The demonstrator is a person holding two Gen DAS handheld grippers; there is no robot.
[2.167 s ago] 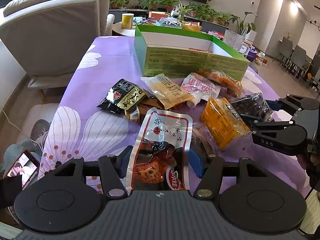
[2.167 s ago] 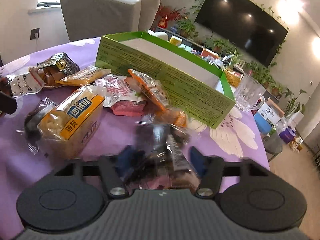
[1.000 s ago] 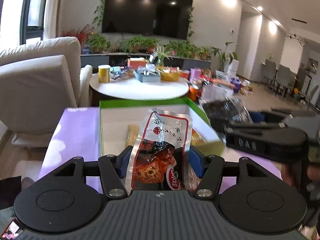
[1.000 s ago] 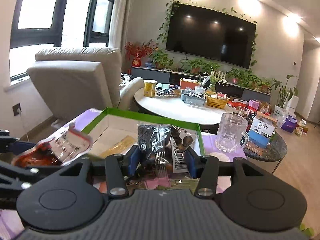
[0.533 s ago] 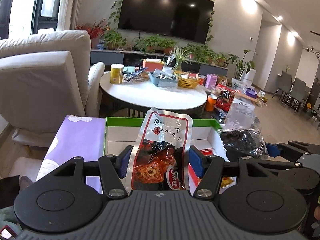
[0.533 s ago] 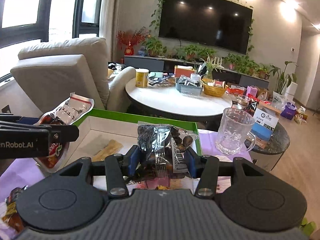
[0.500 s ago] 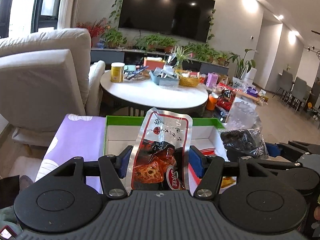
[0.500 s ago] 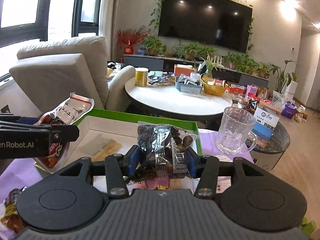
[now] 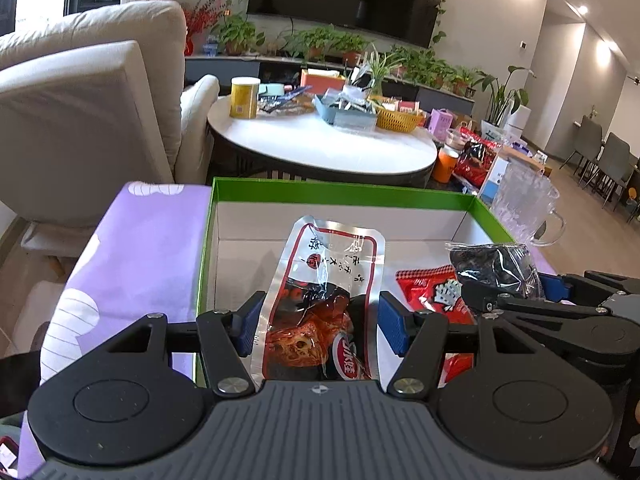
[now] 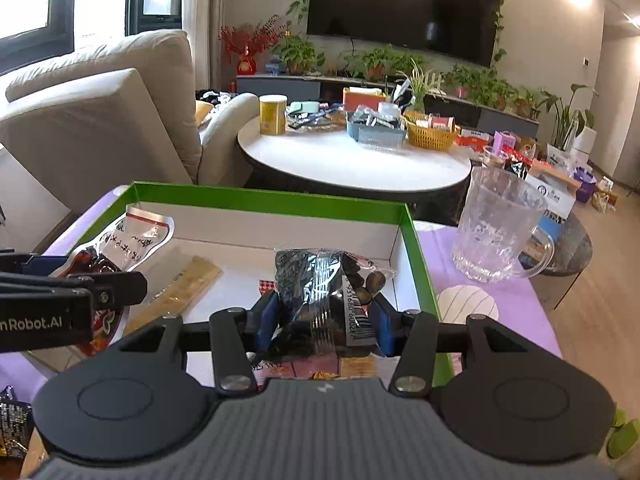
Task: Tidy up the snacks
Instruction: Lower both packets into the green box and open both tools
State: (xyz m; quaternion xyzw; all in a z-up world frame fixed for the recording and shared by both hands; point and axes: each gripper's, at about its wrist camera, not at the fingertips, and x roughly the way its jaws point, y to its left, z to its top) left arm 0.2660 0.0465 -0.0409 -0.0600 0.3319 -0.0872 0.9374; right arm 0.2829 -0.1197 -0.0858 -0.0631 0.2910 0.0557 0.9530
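Observation:
My left gripper (image 9: pixel 320 328) is shut on a clear red-edged pouch of reddish meat snack (image 9: pixel 324 300) and holds it over the open green box (image 9: pixel 340 196). The pouch also shows at the left of the right wrist view (image 10: pixel 120 248). My right gripper (image 10: pixel 322 322) is shut on a clear bag of dark snacks (image 10: pixel 320 284), also above the box (image 10: pixel 264 198), near its right wall. That bag shows at the right of the left wrist view (image 9: pixel 496 268). A red snack pack (image 9: pixel 428 288) and a tan flat pack (image 10: pixel 180 288) lie inside the box.
The box stands on a purple flowered tablecloth (image 9: pixel 140 248). A glass mug (image 10: pixel 496 224) stands right of the box. A dark snack pack (image 10: pixel 14 420) lies on the cloth at the near left. A beige armchair (image 9: pixel 80 112) and a round white table (image 9: pixel 320 148) are behind.
Both grippers have tilted down and moved forward over the box, so its white floor and the packs inside now show. Each still holds its pack.

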